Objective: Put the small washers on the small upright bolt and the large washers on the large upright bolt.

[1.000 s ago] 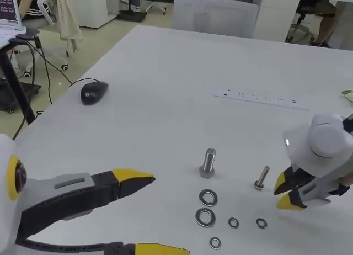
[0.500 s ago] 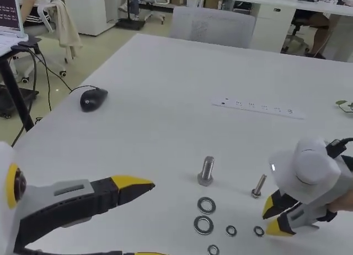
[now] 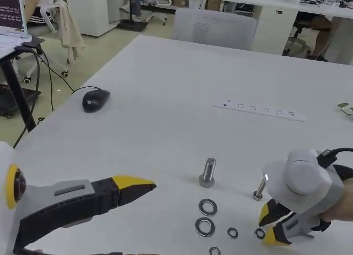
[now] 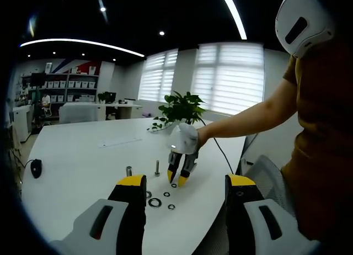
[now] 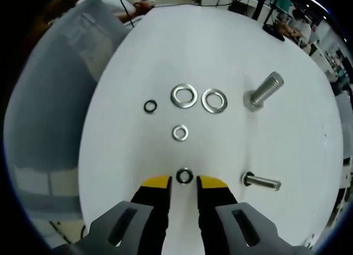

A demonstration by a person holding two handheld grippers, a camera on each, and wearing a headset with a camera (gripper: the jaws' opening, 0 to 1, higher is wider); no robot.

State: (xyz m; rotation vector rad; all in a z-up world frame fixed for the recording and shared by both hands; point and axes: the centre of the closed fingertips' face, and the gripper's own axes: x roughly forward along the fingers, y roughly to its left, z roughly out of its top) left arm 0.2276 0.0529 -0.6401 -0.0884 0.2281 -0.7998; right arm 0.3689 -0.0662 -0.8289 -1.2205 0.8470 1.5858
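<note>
Two large washers (image 5: 184,96), three small washers (image 5: 180,133), one large bolt (image 5: 263,90), one small bolt (image 5: 262,182)

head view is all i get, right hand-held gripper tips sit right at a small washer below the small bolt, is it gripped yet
Observer: Not gripped. In the right gripper view the small washer lies flat just at the tips of the right hand-held gripper, in line with the gap between its open jaws.
Operator: and the left one, its lower jaw is cut off for me, holding anything
Observer: No. The left gripper view shows the left hand-held gripper with its jaws wide apart and nothing between them.
</note>
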